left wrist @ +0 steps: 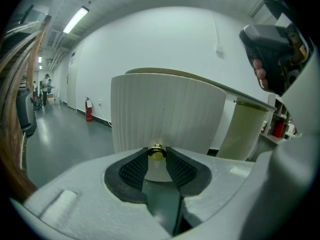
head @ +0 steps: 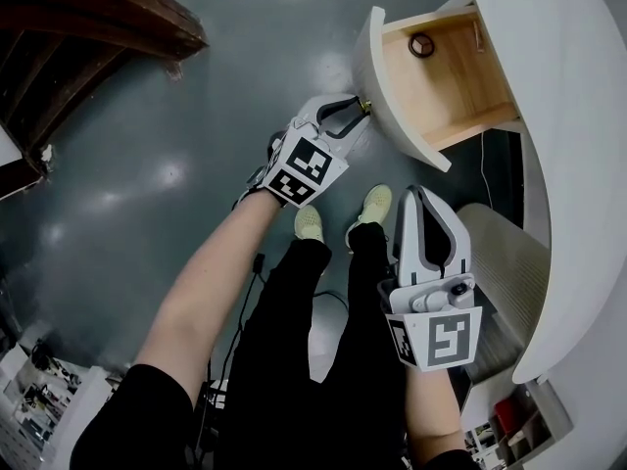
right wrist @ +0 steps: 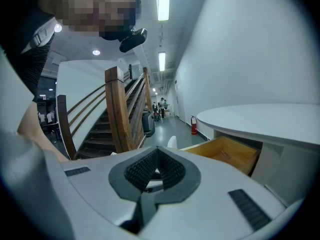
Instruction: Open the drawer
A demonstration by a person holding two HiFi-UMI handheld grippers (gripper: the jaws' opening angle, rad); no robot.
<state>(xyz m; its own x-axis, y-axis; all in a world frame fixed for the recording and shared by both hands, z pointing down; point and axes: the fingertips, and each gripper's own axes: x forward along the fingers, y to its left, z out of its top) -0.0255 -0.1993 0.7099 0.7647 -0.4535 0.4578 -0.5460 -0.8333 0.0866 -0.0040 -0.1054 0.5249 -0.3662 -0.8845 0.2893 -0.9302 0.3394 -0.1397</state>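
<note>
**Drawer out from the table, knob in your left gripper**

Drawer stands pulled out from under the white tabletop, at the upper right of the head view, with its wooden inside showing. Your left gripper is the one on it. Its jaws are clamped on the small brass knob in the curved white front, and it points straight at that panel. Any further pull, I judge, runs back along the gripper's own line, toward you. Your right gripper hangs apart from the drawer, jaws together on nothing.
</note>
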